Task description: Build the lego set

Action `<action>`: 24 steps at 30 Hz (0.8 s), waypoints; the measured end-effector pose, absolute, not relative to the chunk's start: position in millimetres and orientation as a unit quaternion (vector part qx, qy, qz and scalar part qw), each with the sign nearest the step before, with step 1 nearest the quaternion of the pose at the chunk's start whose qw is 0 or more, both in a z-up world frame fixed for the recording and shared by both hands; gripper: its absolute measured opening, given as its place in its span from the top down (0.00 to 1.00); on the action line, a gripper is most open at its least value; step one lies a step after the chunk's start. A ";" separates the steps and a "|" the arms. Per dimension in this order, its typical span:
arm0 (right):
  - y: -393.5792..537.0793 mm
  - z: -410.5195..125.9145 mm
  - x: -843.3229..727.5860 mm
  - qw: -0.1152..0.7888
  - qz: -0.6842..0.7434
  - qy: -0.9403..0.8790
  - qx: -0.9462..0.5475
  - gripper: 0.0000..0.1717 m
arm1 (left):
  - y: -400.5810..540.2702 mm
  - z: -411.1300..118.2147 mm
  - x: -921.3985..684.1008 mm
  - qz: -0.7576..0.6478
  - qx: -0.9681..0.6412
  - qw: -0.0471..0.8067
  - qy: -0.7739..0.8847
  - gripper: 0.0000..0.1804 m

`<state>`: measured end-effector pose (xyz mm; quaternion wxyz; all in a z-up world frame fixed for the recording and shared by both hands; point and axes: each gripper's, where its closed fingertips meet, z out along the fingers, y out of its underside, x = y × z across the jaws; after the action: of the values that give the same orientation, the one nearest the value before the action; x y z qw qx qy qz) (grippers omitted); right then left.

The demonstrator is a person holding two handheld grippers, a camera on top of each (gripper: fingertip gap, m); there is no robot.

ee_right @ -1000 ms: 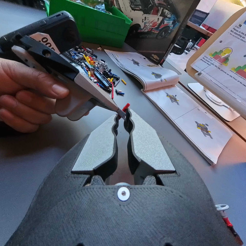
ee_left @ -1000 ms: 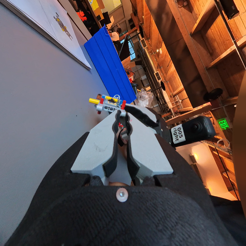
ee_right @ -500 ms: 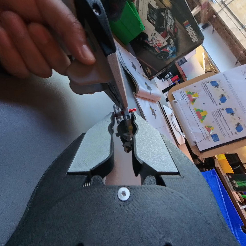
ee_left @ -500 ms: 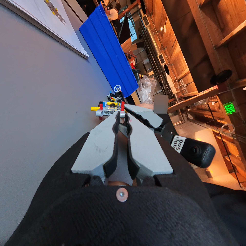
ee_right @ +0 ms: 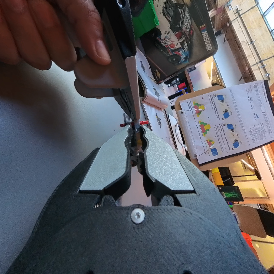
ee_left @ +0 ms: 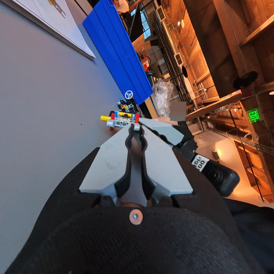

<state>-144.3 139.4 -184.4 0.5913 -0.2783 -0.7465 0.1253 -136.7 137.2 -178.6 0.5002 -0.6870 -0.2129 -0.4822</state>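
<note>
The left gripper (ee_left: 135, 128) covers the near end of the small brick model (ee_left: 121, 119). The right gripper (ee_right: 136, 130) hides most of that model between its fingers. Beyond the tips, the booklet (ee_left: 49, 22) and blue bin (ee_left: 118, 50) run off the top edge.
</note>
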 end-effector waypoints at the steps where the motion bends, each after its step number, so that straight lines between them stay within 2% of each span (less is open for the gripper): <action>1: 139.5 -184.2 -146.7 0.592 0.121 -0.744 -0.284 0.95 | 137.4 -178.0 -139.6 -0.481 -0.683 0.504 -0.220 0.97; 10: 143.9 -182.6 -155.7 0.554 0.213 -0.716 -0.368 0.96 | 142.2 -173.9 -150.1 -0.484 -0.664 0.519 -0.236 0.97; 16: 137.4 -166.8 -140.2 0.417 0.434 -0.656 -0.455 0.91 | 141.2 -168.5 -139.8 -0.396 -0.714 0.562 -0.135 0.97; 18: 138.7 -155.9 -133.1 0.359 0.492 -0.625 -0.488 0.95 | 139.9 -161.7 -137.9 -0.362 -0.716 0.589 -0.095 0.97; 21: 141.1 -148.6 -130.0 0.289 0.541 -0.584 -0.531 0.90 | 139.7 -157.5 -135.5 -0.311 -0.727 0.611 -0.046 0.97; 24: 145.4 -153.9 -130.6 0.279 0.538 -0.578 -0.547 0.95 | 137.2 -152.9 -126.3 -0.275 -0.730 0.626 0.005 0.97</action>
<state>-130.6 145.4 -153.9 0.2794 -0.5467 -0.5776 0.5380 -126.3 137.2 -152.9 0.6262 -0.7296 0.0050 -0.2748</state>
